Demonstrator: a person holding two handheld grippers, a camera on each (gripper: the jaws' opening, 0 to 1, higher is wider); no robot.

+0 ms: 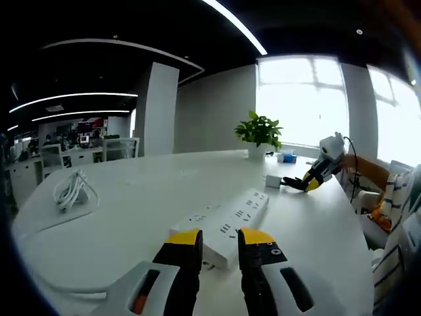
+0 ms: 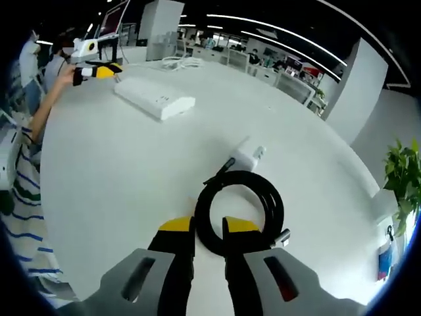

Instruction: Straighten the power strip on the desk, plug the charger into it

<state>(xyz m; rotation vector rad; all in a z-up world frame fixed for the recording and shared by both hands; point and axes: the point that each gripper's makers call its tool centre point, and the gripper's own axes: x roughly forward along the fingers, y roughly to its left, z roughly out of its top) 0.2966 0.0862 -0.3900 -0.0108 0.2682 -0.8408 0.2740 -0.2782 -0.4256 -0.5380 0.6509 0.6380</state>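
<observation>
Right claw [image 2: 208, 232] hangs slightly parted and empty over the coiled cable [image 2: 240, 212]; the charger [image 2: 247, 157] lies just beyond. Left claw [image 1: 218, 240], also parted and empty, faces the power strip [image 1: 227, 222], long axis slanting away rightward on the tabletop [image 1: 131, 197]

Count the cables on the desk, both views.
2. A white cable lies bundled near the desk's far edge, past the power strip. A black coiled cable lies by the charger, at the right gripper. Others may be hidden.
</observation>
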